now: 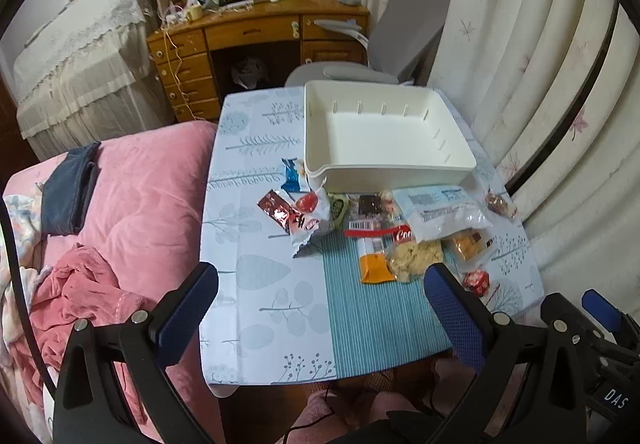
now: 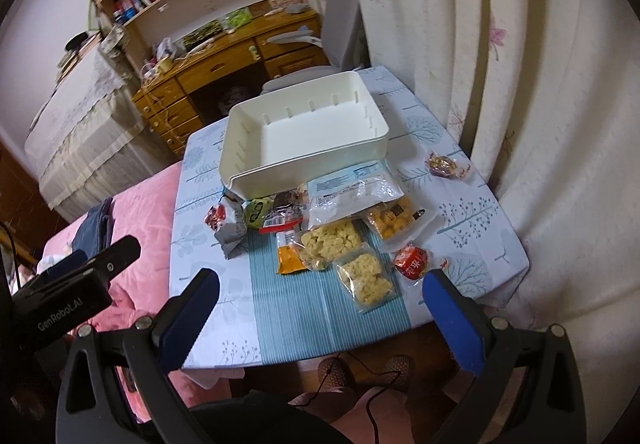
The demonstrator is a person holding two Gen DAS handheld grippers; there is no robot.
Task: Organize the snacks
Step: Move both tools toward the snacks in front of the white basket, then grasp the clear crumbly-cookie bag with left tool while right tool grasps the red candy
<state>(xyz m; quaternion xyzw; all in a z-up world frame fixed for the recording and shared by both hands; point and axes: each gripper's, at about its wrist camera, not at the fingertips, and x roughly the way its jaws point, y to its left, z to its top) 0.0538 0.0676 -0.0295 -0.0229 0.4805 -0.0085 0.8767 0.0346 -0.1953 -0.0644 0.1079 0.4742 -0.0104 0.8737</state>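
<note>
An empty white bin (image 1: 380, 130) (image 2: 308, 136) stands at the far side of a small table (image 1: 272, 284) (image 2: 320, 308). Several snack packets lie in front of it: a red packet (image 1: 280, 214), a blue packet (image 1: 292, 174), an orange packet (image 1: 374, 268) (image 2: 289, 258), clear bags of yellow puffs (image 2: 330, 242) (image 2: 366, 278), a small red packet (image 2: 412, 262) and a wrapped candy (image 2: 442, 164). My left gripper (image 1: 320, 284) is open and empty above the near table edge. My right gripper (image 2: 320, 292) is open and empty, also near the front edge.
A pink bed (image 1: 132, 212) adjoins the table's left side. Curtains (image 1: 540, 104) hang close on the right. A wooden desk (image 1: 256, 32) and grey chair (image 1: 400, 36) stand behind the table. The other gripper's body (image 2: 68, 300) shows at the left of the right wrist view.
</note>
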